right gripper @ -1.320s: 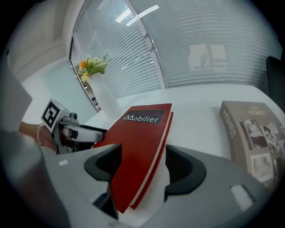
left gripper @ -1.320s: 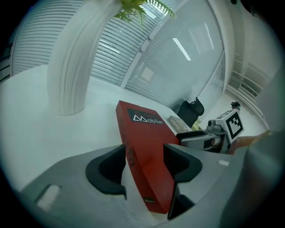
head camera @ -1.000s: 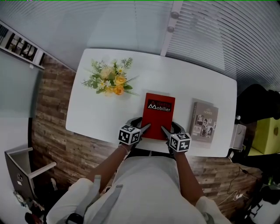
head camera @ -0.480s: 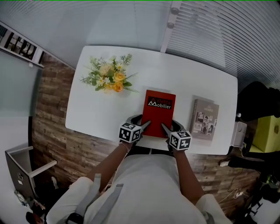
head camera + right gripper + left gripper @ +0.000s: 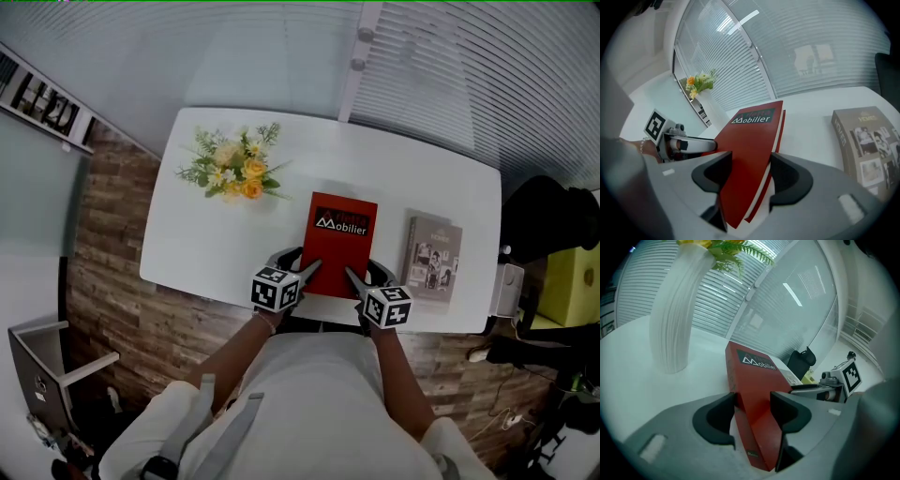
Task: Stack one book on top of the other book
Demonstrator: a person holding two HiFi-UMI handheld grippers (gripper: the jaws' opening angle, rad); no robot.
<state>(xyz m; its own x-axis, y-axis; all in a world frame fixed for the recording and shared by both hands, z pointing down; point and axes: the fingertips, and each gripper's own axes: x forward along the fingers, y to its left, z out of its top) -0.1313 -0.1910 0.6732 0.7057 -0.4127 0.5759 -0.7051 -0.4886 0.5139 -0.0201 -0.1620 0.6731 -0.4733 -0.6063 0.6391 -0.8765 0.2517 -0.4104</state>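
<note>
The red book [image 5: 342, 234] sits pinched at both near corners, our left tool [image 5: 302, 266] and right tool [image 5: 364, 272] having just closed on it, so it lifts level.

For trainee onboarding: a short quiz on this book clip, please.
1. True or false: the grey book lies on the red book.
2. Both the left gripper and right gripper hold which book? A) red B) grey
3. Fill in: seen from the head, the flowers stand at the table's far ____.
Key: 1. false, side by side. 2. A; both jaws have just been closing on it. 3. left.
</note>
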